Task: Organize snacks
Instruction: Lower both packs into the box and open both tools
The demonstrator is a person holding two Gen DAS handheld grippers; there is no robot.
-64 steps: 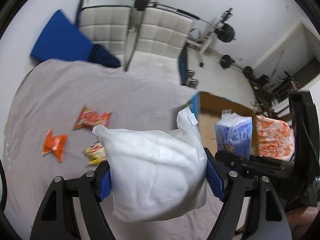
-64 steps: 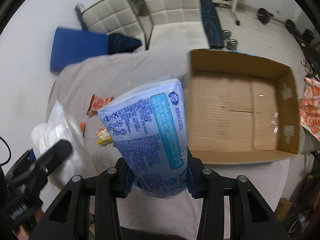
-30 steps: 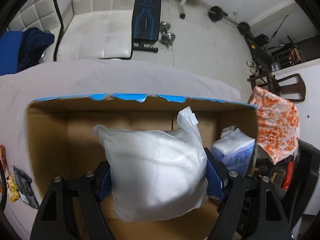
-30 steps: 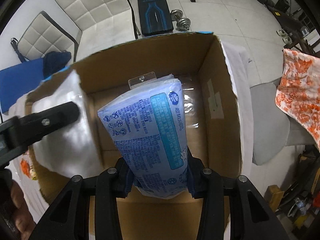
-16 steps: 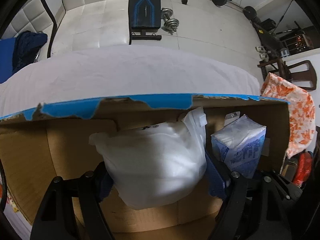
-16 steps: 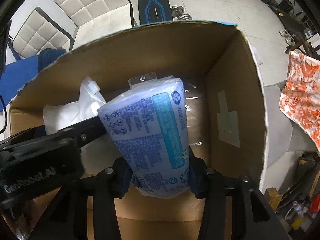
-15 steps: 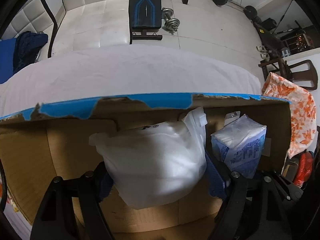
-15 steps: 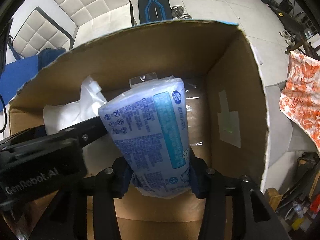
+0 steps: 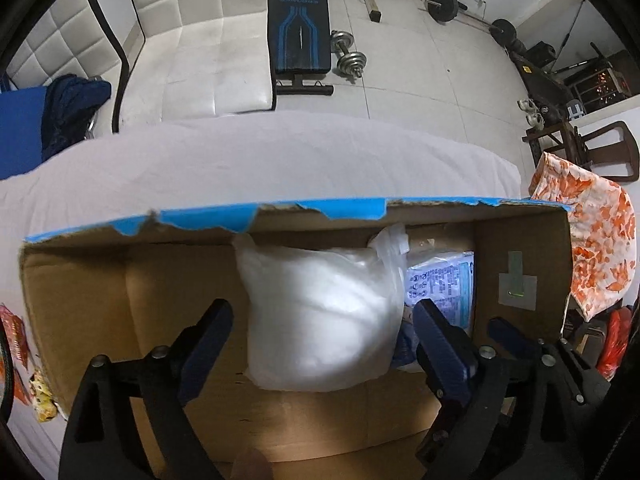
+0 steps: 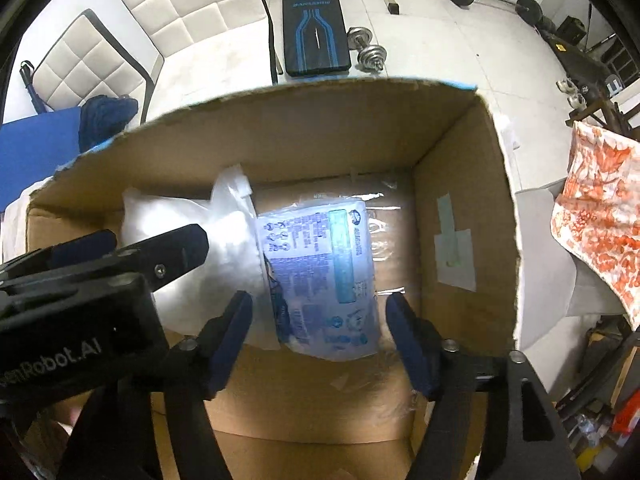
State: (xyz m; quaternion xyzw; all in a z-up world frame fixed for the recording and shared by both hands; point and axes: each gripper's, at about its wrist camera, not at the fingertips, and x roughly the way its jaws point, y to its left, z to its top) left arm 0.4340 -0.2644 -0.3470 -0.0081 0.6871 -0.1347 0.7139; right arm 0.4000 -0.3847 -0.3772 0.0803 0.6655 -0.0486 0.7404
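Observation:
A white snack bag [image 9: 320,316] lies on the floor of the cardboard box [image 9: 140,296], against its far wall. Beside it on the right lies a blue-printed pack [image 9: 444,288]. My left gripper [image 9: 322,320] hangs open over the white bag, its fingers clear of both sides. In the right wrist view the blue pack [image 10: 324,272] rests flat in the box [image 10: 460,208] next to the white bag [image 10: 180,224]. My right gripper [image 10: 320,312] is open around the pack without touching it. The left gripper [image 10: 160,256] reaches in from the left.
Small snack packets [image 9: 24,360] lie on the white tablecloth [image 9: 240,168] left of the box. An orange-patterned cloth [image 9: 592,240] hangs on the right. Padded chairs [image 10: 120,32], a weight bench [image 10: 316,16] and dumbbells stand on the floor beyond the table.
Both grippers carried their packs over the box, lowered them in, then opened. The white bag and the blue pack now lie loose on the box floor.

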